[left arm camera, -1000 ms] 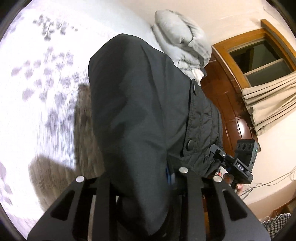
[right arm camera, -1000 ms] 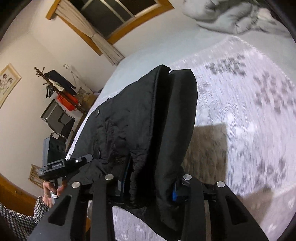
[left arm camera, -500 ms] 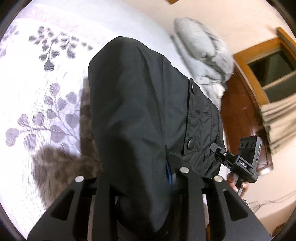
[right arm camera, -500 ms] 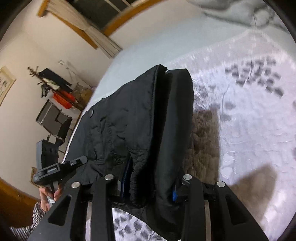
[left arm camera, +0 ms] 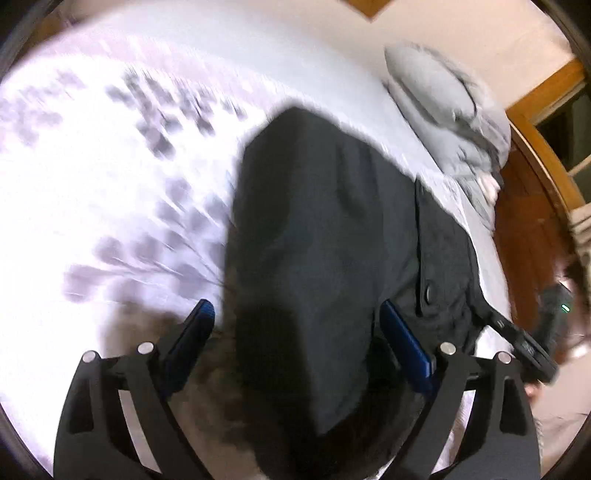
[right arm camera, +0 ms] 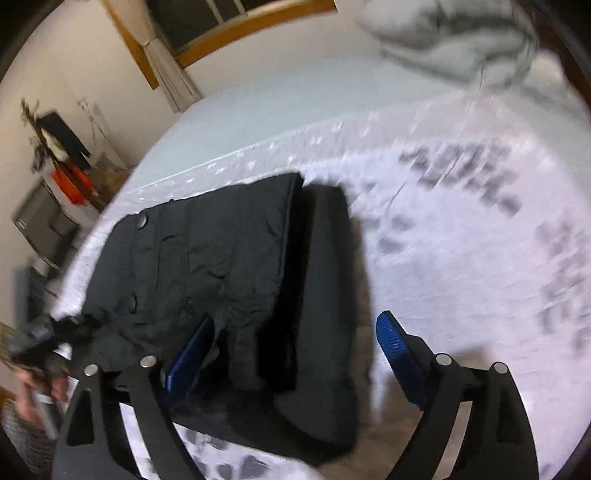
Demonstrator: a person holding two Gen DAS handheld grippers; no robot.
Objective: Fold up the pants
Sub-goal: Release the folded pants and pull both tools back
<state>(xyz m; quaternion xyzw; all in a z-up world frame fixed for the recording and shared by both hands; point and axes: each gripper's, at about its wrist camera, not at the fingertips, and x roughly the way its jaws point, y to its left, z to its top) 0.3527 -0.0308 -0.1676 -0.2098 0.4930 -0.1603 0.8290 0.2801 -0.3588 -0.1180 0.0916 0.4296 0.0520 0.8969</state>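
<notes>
The black pants (left arm camera: 317, 258) lie folded on the white leaf-print bedspread (left arm camera: 103, 192). They also show in the right wrist view (right arm camera: 236, 280), with snap buttons on the quilted part. My left gripper (left arm camera: 295, 325) is open, its blue pads either side of the fabric's near end. My right gripper (right arm camera: 295, 332) is open, its left pad over the pants' near edge and its right pad over the bed. Both views are blurred by motion.
A grey bundled duvet (left arm camera: 450, 110) lies at the head of the bed, also in the right wrist view (right arm camera: 454, 40). A wooden window frame (right arm camera: 236, 26) with curtain, a coat rack (right arm camera: 55, 144) and a dark wooden panel (left arm camera: 528, 236) surround the bed.
Both grippers have opened and let go of the pants. The pants have dropped flat onto the bed, and both grippers have drawn back a little.
</notes>
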